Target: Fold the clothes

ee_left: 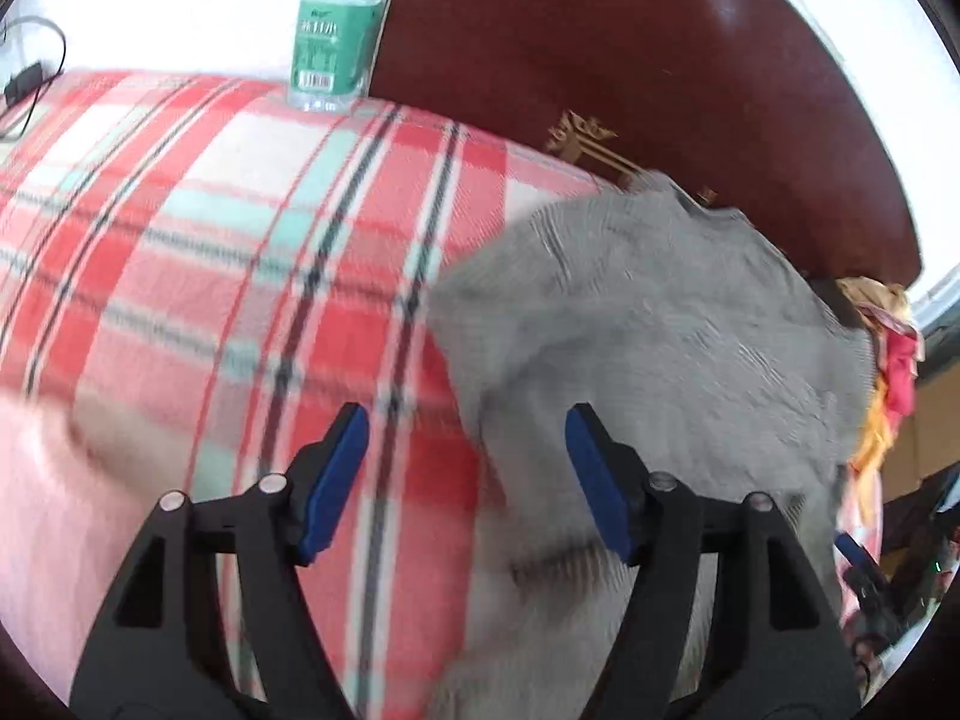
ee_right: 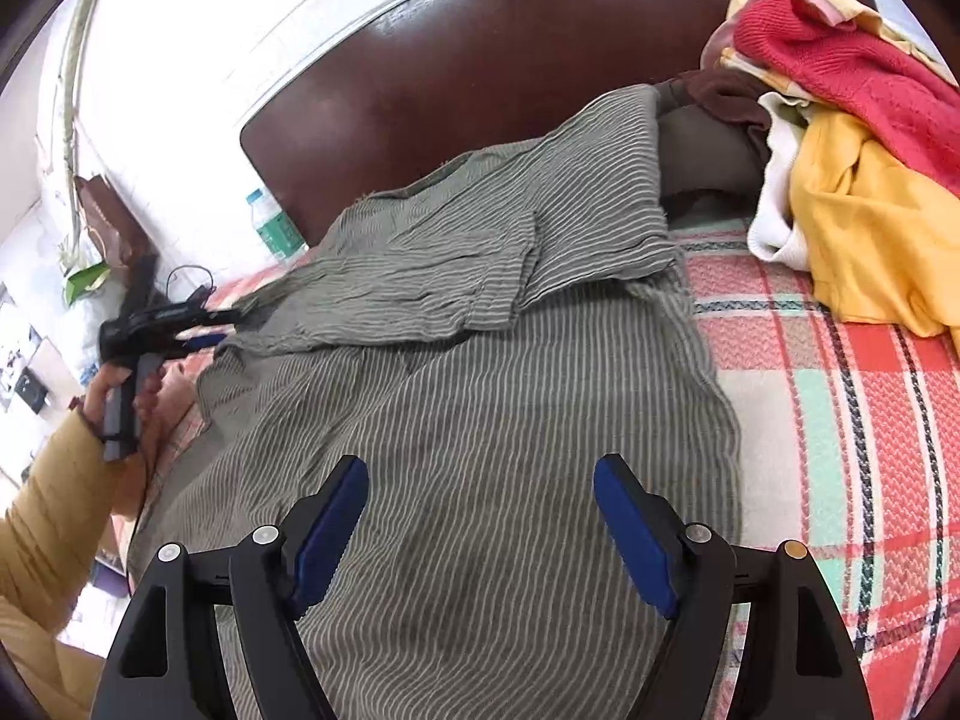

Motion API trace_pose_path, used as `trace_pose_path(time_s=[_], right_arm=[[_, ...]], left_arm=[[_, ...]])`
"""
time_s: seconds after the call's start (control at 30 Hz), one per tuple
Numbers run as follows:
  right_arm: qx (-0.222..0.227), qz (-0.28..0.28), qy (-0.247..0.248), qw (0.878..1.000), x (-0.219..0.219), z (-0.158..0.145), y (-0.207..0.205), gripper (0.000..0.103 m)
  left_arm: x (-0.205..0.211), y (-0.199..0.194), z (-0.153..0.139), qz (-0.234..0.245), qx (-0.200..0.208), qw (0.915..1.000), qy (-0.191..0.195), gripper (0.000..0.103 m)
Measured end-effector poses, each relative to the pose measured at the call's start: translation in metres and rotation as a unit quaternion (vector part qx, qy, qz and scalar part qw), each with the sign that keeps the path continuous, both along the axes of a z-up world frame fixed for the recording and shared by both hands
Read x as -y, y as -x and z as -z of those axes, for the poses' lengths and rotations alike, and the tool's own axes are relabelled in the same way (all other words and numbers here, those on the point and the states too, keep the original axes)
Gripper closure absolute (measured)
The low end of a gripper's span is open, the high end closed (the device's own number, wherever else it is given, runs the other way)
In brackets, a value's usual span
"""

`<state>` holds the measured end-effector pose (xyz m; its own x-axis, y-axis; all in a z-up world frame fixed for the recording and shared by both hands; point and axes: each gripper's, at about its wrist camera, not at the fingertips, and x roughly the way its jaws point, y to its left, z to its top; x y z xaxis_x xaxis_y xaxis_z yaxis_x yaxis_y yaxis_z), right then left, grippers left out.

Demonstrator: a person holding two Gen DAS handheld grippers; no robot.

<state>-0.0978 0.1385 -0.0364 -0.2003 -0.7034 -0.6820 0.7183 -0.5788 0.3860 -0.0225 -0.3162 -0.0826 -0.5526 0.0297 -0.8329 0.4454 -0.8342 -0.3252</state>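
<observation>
Nearest the right wrist camera, the right gripper (ee_right: 480,531) stood wide open with nothing between its blue pads, poised over the near part of the grey striped garment (ee_right: 474,420). That garment lay spread on the plaid blanket (ee_right: 840,396) of the bed, reaching up to the dark headboard (ee_right: 480,60), with one upper portion already turned over onto the body; probably it was laid flat this way so the folds would come out even. The left gripper (ee_left: 468,474) was likewise fully open and empty, over the garment's left edge where cloth met blanket, which suggested a grasp of that edge was next.

Only the right view showed the fold, the heap of unfolded clothes (ee_right: 852,138) at the bed's far right corner, and the person's hand (ee_right: 123,402) on the left tool. The blurred left view showed the water bottle (ee_left: 333,30) at the far left edge more plainly.
</observation>
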Motion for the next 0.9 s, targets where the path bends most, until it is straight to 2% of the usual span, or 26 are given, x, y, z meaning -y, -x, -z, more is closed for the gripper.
trace_pose_path(time_s=[0.13,0.23,0.3,0.37,0.43,0.53,0.63,0.7,0.77,0.83,0.9], right_arm=[[0.006,0.007,0.009,1.000,-0.013,-0.004,0.001,0.023],[0.014,0.008,0.008,1.000,-0.027,-0.009,-0.001,0.023],[0.015,0.006,0.004,1.000,-0.038,-0.011,-0.005,0.022],[0.015,0.008,-0.001,1.000,-0.053,-0.013,-0.012,0.021],[0.021,0.013,0.001,1.000,-0.072,-0.014,-0.020,0.021],[0.034,0.030,0.001,0.999,-0.102,-0.011,-0.028,0.018],[0.057,0.040,0.000,0.998,-0.128,-0.002,-0.034,0.017],[0.077,0.038,-0.001,0.996,-0.140,0.006,-0.038,0.017],[0.075,0.022,-0.011,0.997,-0.139,0.013,-0.047,0.017],[0.056,0.006,-0.012,0.998,-0.135,0.015,-0.057,0.016],[0.056,-0.012,0.003,0.998,-0.132,0.016,-0.064,0.016]], left_arm=[[-0.044,-0.039,0.015,0.041,0.026,0.9988,0.009,0.033],[-0.066,-0.074,0.025,0.054,0.043,0.9974,0.022,0.033],[-0.076,-0.098,0.024,0.058,0.038,0.9971,0.030,0.033],[-0.083,-0.119,0.024,0.059,0.031,0.9976,0.020,0.032],[-0.089,-0.140,0.025,0.058,0.022,0.9980,0.008,0.024],[-0.100,-0.169,0.025,0.060,0.020,0.9980,0.008,0.023],[-0.110,-0.185,0.025,0.065,0.020,0.9977,0.008,0.021],[-0.120,-0.192,0.027,0.074,0.021,0.9969,0.017,0.014],[-0.130,-0.198,0.030,0.082,0.022,0.9961,0.025,0.009],[-0.139,-0.198,0.031,0.080,0.022,0.9959,0.035,0.008],[-0.146,-0.198,0.031,0.073,0.019,0.9963,0.041,0.010]])
